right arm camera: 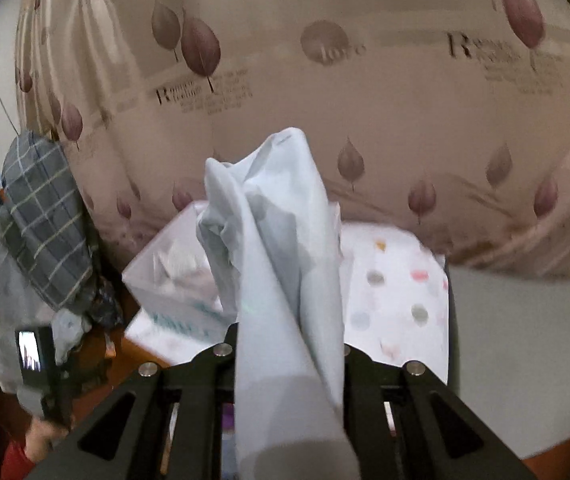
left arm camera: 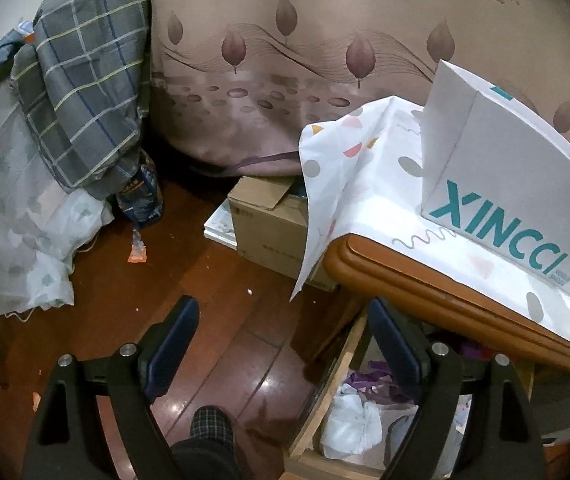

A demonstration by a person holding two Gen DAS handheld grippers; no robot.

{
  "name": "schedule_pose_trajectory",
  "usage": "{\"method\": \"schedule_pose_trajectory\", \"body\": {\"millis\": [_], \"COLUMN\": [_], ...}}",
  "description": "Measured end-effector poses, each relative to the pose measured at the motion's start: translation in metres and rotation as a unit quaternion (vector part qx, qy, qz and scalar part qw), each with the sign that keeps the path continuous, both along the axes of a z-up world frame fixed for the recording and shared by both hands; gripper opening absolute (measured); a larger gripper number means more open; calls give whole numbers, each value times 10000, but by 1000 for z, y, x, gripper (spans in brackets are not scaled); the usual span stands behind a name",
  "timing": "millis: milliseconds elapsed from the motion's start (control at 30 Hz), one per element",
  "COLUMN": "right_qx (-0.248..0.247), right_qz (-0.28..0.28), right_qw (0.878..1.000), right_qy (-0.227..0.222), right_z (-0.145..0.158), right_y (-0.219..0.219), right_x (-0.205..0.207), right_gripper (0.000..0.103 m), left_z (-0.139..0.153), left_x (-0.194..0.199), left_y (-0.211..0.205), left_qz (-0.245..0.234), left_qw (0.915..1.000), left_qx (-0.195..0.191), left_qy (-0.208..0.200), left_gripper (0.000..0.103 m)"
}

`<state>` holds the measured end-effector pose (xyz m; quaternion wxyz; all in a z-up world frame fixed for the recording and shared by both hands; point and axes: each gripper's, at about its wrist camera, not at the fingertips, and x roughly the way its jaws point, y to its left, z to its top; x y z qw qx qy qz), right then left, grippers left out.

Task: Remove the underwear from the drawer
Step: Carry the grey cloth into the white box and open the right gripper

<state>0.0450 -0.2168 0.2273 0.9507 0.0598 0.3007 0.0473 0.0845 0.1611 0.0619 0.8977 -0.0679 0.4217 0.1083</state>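
Underwear, pale blue, is pinched tight in the right tool and held up above the bench, so it looks mostly done, while the left tool hangs apart and empty just above the open drawer.

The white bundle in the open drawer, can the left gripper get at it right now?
Probably yes: the left gripper is open and empty above the drawer, and nothing covers the white bundle.
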Motion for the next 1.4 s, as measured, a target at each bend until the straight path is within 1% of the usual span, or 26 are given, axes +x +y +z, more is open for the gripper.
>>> {"method": "schedule_pose_trajectory", "body": {"millis": [133,200,267,300,367,433,533,667,800,967,1133,1200,1233,1333,1400], "right_qx": [-282,-322,-415,-555,-801,-942,-958,-1104,-1210,-1230,-1196,-1180,-1189,-1243,-1247], "right_qz": [8,-11,49,14,53,87,76,53,45,30,-36,-56,-65,-5,14], "right_qw": [9996,9995,9988,9979,9956,9932,9911,9876,9830,9788,9756,9748,9748,9746,9748], "right_qy": [-14,45,243,322,482,675,918,1110,1377,1638,1839,1892,1888,1862,1850], "right_z": [20,22,18,15,6,-5,-23,-45,-70,-97,-113,-118,-119,-120,-120], "right_y": [13,17,21,26,34,42,47,53,55,52,49,47,47,51,54], "right_x": [46,66,92,106,124,142,161,180,198,207,212,213,213,212,211], "right_gripper": [15,15,15,15,15,15,15,15,15,16,16,20,20,28,38], "left_z": [0,-1,-2,-2,-3,-5,-7,-6,-6,-6,-7,-8,-8,-8,-8], "left_x": [0,0,0,0,0,1,2,2,2,2,5,5,5,5,5], "left_y": [9,13,19,21,24,26,24,21,21,20,16,14,13,11,11], "left_qz": [98,159,235,266,339,381,325,271,225,217,146,126,97,61,34], "left_qw": [9999,9999,9997,9996,9993,9991,9992,9994,9995,9995,9995,9995,9996,9996,9996], "left_qx": [-60,-41,-53,-53,-63,-80,-83,28,-44,-31,-9,10,11,10,-4], "left_qy": [27,50,84,95,114,167,224,226,239,247,267,275,278,286,293], "left_gripper": [85,85,85,85,85,85,85,85,85,85,85,85,85,85,85]}}
